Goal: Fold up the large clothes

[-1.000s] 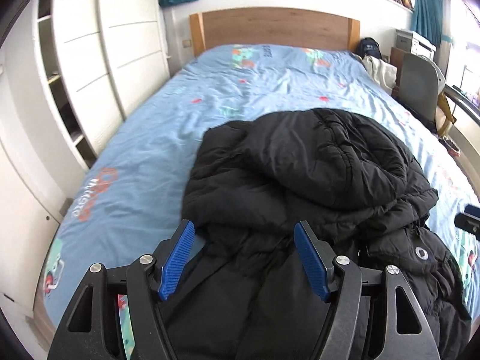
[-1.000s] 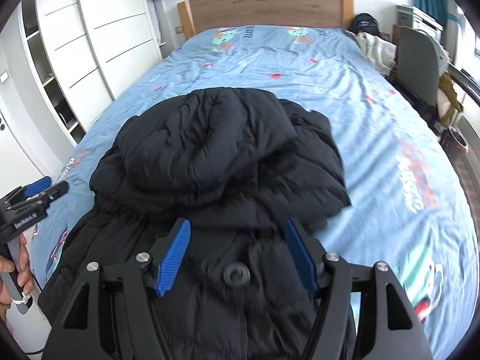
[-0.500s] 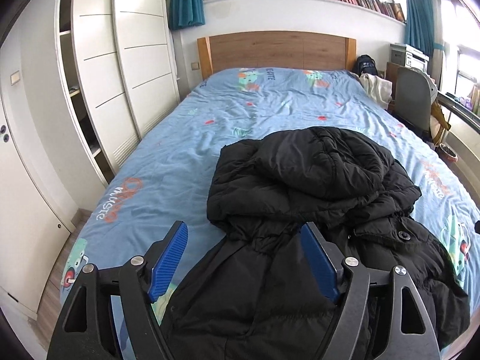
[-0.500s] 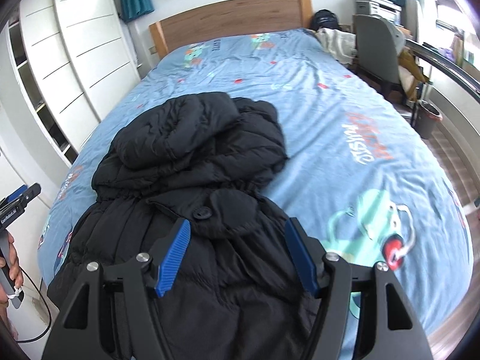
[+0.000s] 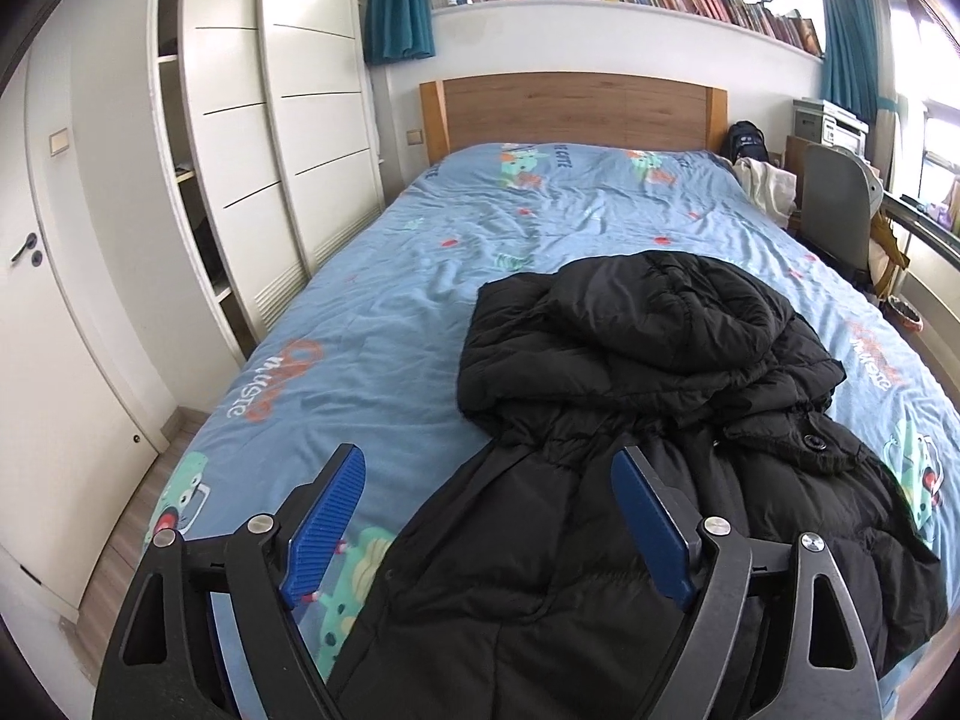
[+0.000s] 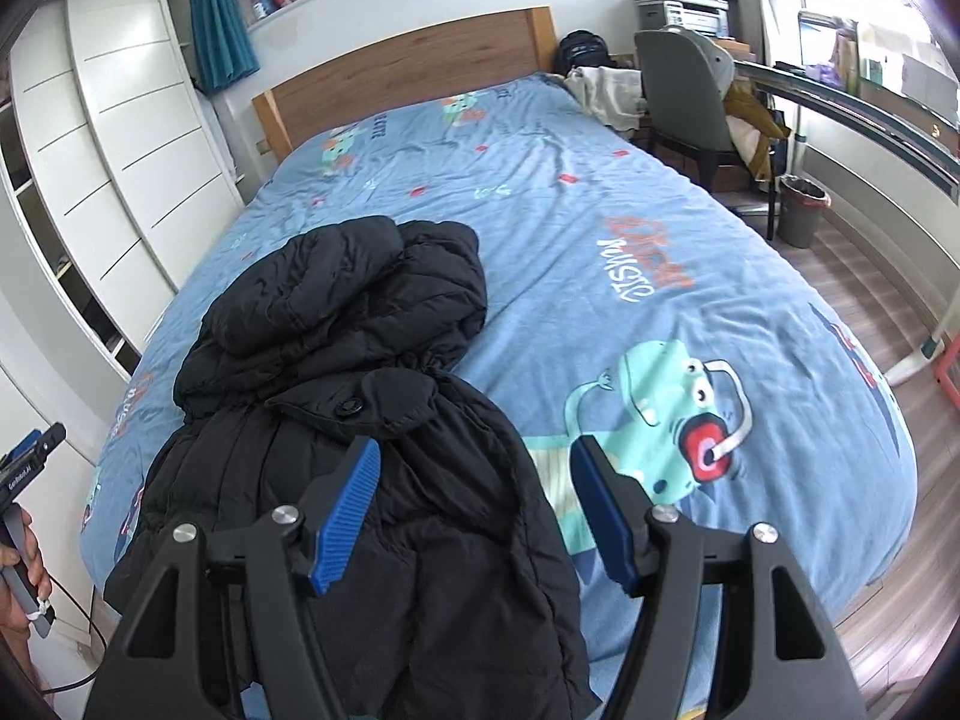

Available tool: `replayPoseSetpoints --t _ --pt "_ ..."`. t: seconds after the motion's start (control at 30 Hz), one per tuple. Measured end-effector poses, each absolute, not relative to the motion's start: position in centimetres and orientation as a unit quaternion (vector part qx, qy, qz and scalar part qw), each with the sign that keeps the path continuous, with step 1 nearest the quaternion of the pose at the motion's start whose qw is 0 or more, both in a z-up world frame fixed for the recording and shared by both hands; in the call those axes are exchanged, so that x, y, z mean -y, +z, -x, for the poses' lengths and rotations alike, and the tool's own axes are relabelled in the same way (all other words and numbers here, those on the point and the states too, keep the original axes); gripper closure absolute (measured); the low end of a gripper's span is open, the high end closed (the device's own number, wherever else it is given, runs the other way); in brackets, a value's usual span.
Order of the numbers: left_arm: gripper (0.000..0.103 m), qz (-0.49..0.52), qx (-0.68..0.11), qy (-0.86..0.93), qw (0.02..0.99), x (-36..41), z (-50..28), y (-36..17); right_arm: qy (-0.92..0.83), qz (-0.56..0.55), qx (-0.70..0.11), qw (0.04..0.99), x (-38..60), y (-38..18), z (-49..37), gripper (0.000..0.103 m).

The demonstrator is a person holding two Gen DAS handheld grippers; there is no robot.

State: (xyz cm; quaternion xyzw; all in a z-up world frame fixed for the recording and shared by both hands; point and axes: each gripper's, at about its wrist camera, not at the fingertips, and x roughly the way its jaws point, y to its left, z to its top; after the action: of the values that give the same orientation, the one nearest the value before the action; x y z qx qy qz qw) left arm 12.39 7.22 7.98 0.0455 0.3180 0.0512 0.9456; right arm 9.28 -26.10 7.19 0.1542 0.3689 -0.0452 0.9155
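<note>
A black puffer coat [image 5: 648, 420] lies lengthwise on the blue bed [image 5: 372, 336], hood toward the headboard, lower part near the foot end. It also shows in the right wrist view [image 6: 360, 396]. My left gripper [image 5: 489, 516] is open and empty, held above the coat's left lower edge. My right gripper [image 6: 477, 507] is open and empty, above the coat's right lower edge. The left gripper [image 6: 27, 462] shows at the far left of the right wrist view, in a hand.
White wardrobe [image 5: 258, 138] runs along the bed's left side. A wooden headboard [image 5: 576, 114] stands at the far end. A grey chair [image 6: 684, 102], a desk and a bin [image 6: 801, 210] stand right of the bed. Wooden floor shows at the right.
Both grippers have drawn back and up from the coat toward the foot of the bed. The right gripper has swung to the right. The coat lies as before.
</note>
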Motion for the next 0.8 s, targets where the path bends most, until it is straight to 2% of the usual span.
replayPoseSetpoints --t 0.43,0.8 --pt "0.012 -0.033 -0.331 0.083 0.939 -11.7 -9.9 6.4 -0.091 -0.208 -0.348 0.910 29.0 7.1 -4.3 0.031" --pt "0.011 -0.018 -0.359 0.102 0.928 -15.3 -9.1 3.5 -0.116 -0.228 -0.359 0.898 29.5 5.1 -2.7 0.027"
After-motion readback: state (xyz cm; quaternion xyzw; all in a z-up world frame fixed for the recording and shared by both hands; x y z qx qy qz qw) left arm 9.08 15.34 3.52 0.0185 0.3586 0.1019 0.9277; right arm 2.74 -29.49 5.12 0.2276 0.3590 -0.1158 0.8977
